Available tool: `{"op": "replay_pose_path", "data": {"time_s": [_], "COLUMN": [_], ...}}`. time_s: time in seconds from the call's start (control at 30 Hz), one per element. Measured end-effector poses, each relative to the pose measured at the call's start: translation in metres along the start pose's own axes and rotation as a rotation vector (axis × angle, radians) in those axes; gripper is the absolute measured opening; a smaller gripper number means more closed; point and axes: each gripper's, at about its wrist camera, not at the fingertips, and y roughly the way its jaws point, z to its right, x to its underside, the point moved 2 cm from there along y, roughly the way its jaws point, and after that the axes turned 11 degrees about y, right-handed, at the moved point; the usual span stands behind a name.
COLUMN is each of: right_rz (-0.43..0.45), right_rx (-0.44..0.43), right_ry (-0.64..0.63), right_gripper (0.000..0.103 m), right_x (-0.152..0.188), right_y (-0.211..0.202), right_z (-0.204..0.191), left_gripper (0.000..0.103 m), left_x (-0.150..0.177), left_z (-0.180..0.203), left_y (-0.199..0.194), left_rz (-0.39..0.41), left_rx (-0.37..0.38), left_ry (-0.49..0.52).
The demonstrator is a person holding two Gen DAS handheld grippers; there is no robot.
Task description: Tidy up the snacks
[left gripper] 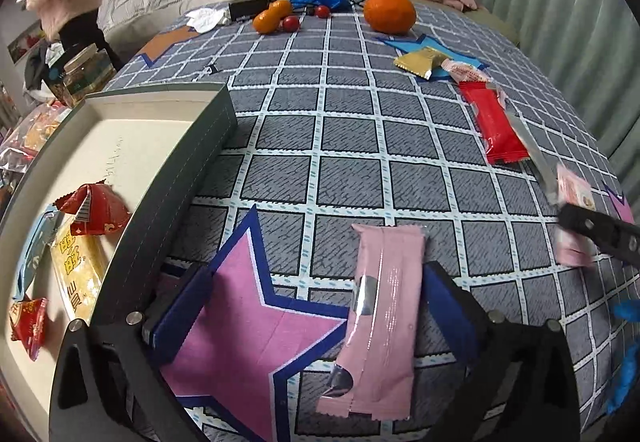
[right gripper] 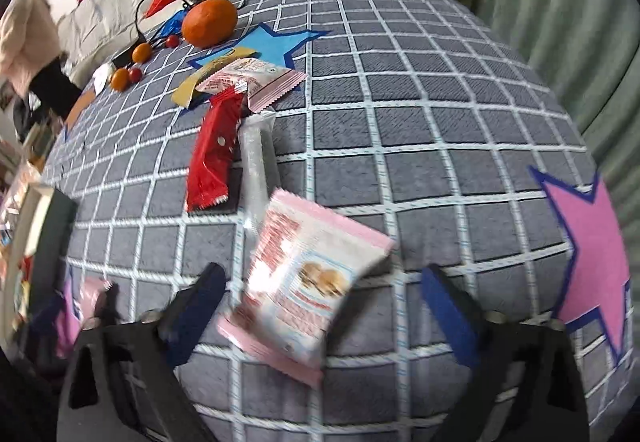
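**On the checked desk: claws spread over two pink packets**

On the desk point(left gripper: 352, 146), a woven grey cloth gridded in white, with felt-like pink and blue stars. At its left edge, a rigid grey box point(left gripper: 192, 162), pale inside, holds crinkled red and yellow packets. Open cloth between box and a red wrapper point(left gripper: 496, 130). Left claw point(left gripper: 320, 306) spread around a long glossy pink packet point(left gripper: 380, 318), pads clear. Right claw point(right gripper: 324, 306) spread around a blurred pink-edged biscuit packet point(right gripper: 308, 282), tilted; contact unclear. An orange point(left gripper: 390, 12) far back.
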Motion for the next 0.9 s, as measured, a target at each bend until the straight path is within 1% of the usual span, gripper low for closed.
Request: {"op": "replay_pose_path", "data": {"time_s": [0.03, 0.07, 0.13, 0.2, 0.27, 0.3, 0.33, 0.37, 0.4, 0.5, 0.57, 0.8, 0.9], "right_rz": [0.005, 0.003, -0.014, -0.012, -0.007, -0.002, 0.001, 0.01, 0.006, 0.074, 0.108, 0.125, 0.135], "right_rx": [-0.001, -0.01, -0.045, -0.035, -0.042, -0.032, -0.009, -0.001, -0.006, 0.074, 0.063, 0.051, 0.05], "right_ry": [-0.008, -0.006, 0.025, 0.018, 0.011, 0.012, 0.016, 0.021, 0.023, -0.046, -0.053, -0.056, -0.056], "right_gripper": [0.049, 0.042, 0.042, 0.042, 0.047, 0.066, 0.1, 0.103, 0.103, 0.103, 0.103, 0.103, 0.103], "right_x": [0.003, 0.004, 0.014, 0.022, 0.026, 0.025, 0.024, 0.022, 0.021, 0.022, 0.025, 0.024, 0.028], "right_y": [-0.004, -0.006, -0.017, -0.023, -0.027, -0.027, -0.024, -0.02, -0.013, -0.005, -0.005, -0.004, -0.008], "right_z": [0.007, 0.015, 0.039, 0.05, 0.053, 0.052, 0.05, 0.047, 0.044, 0.03, 0.028, 0.03, 0.031], "left_gripper": [0.103, 0.103, 0.103, 0.103, 0.103, 0.103, 0.103, 0.103, 0.103, 0.103, 0.103, 0.103, 0.103], "left_x": [0.002, 0.002, 0.002, 0.003, 0.002, 0.003, 0.003, 0.003, 0.004, 0.005, 0.006, 0.006, 0.006], "left_z": [0.001, 0.001, 0.0, 0.0, 0.0, 0.0, 0.0, 0.0, 0.0, 0.001, 0.001, 0.002, 0.002], "left_y": [0.0, 0.0, -0.001, -0.003, -0.003, -0.004, -0.004, -0.004, -0.005, -0.006, -0.006, -0.006, -0.006], "left_rz": [0.016, 0.021, 0.02, 0.024, 0.026, 0.028, 0.028, 0.03, 0.032, 0.037, 0.039, 0.04, 0.039], "left_rx": [-0.003, -0.004, 0.0, 0.0, -0.002, -0.003, -0.003, -0.001, -0.001, 0.0, 0.0, -0.001, -0.001], "left_ry": [0.001, 0.0, 0.001, 0.0, 0.0, 0.0, 0.0, 0.0, 0.001, 0.003, 0.004, 0.003, 0.004]}}
